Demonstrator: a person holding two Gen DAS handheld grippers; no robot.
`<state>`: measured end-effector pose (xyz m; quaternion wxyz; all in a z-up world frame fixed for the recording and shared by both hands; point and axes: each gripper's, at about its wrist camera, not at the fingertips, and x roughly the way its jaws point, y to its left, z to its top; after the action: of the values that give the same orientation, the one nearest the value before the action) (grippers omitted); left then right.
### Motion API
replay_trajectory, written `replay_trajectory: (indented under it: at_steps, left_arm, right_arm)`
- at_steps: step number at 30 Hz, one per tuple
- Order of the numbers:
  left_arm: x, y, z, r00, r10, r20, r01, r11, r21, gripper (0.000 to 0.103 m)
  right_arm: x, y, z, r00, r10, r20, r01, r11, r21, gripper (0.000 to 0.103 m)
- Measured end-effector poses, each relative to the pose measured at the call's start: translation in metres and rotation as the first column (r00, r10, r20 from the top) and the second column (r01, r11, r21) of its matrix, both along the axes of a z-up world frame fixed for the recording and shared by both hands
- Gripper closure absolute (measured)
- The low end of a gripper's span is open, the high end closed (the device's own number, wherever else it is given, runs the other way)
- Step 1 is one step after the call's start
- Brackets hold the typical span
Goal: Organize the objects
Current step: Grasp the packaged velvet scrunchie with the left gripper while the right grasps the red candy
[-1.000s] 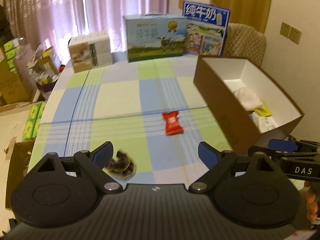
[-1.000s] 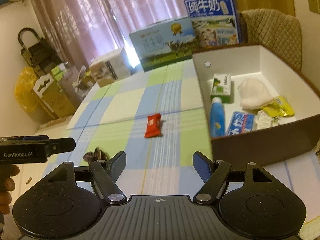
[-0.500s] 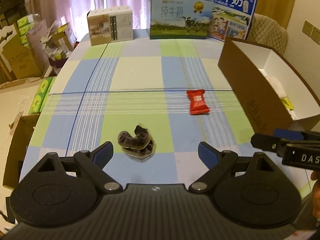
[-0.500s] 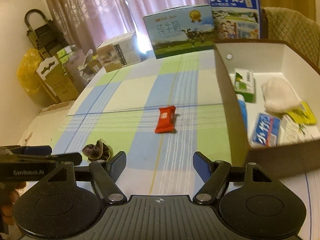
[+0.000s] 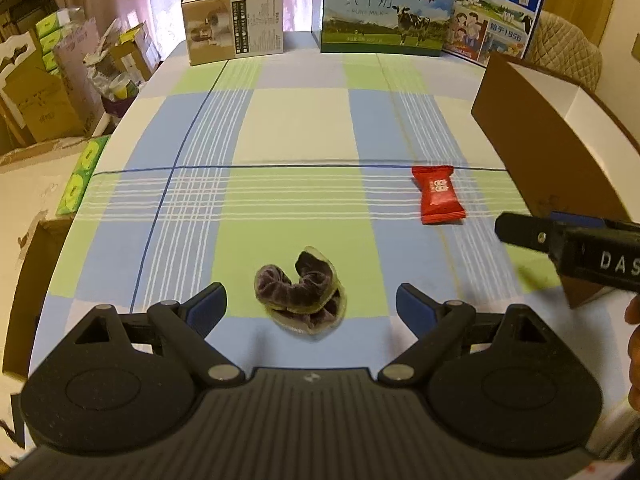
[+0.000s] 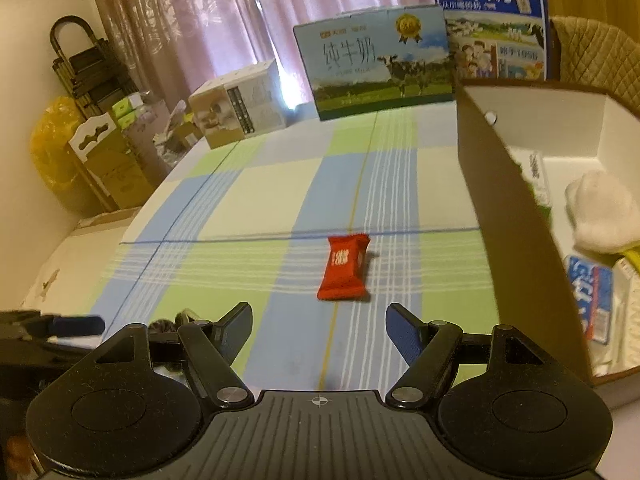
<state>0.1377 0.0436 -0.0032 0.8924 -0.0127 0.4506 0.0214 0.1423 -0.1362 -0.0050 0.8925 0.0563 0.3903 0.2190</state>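
Note:
A dark purple scrunchie (image 5: 301, 294) in a clear wrapper lies on the checked tablecloth, just ahead of my left gripper (image 5: 312, 304), whose jaws stand open around nothing. A red snack packet (image 5: 438, 194) (image 6: 345, 267) lies mid-table. My right gripper (image 6: 319, 326) is open and empty, a short way in front of the packet. The brown cardboard box (image 6: 516, 248) (image 5: 548, 152) at the right holds a white cloth (image 6: 604, 216), a blue packet (image 6: 590, 296) and other small items. The right gripper's finger (image 5: 532, 232) shows at the right of the left wrist view.
Two milk cartons (image 5: 386, 8) (image 6: 494, 24) and a beige carton (image 5: 234, 24) stand along the table's far edge. A padded chair (image 5: 572, 52) is behind the box. Cardboard boxes (image 5: 36, 92) clutter the floor left of the table. A yellow bag (image 6: 52, 156) stands by the wall.
Both grippers have sunk and moved forward over the table. The scrunchie now lies between and ahead of the left fingers; the red packet looms larger before the right gripper.

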Motion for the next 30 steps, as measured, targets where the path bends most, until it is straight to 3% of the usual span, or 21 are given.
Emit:
replay_trajectory:
  at_steps: [4, 10, 17, 26, 30]
  left_arm:
    - [0.005, 0.003, -0.015, 1.0, 0.009, 0.007, -0.01, 0.999, 0.043, 0.013]
    - [0.015, 0.014, -0.038, 1.0, 0.016, -0.021, -0.015, 1.0, 0.022, 0.014]
    - [0.025, 0.01, -0.045, 0.999, -0.033, 0.014, 0.033, 0.999, -0.002, 0.014]
    - [0.033, 0.003, -0.057, 0.998, -0.054, -0.02, 0.055, 0.998, 0.034, 0.024]
    - [0.036, 0.001, -0.063, 0.998, -0.046, -0.048, 0.049, 0.997, 0.056, 0.034]
  right_arm:
    - [0.003, -0.001, -0.013, 1.0, -0.01, 0.009, 0.011, 0.999, -0.041, 0.032]
    - [0.011, -0.001, -0.026, 1.0, -0.019, -0.02, 0.018, 0.999, -0.05, 0.032]
    - [0.014, -0.001, -0.032, 0.999, -0.021, -0.028, 0.02, 0.998, -0.059, 0.032]
    - [0.019, -0.001, -0.036, 0.998, -0.04, -0.039, 0.038, 0.998, -0.051, 0.032]
    - [0.024, 0.003, -0.038, 0.999, -0.034, -0.033, 0.032, 0.998, -0.057, 0.032]
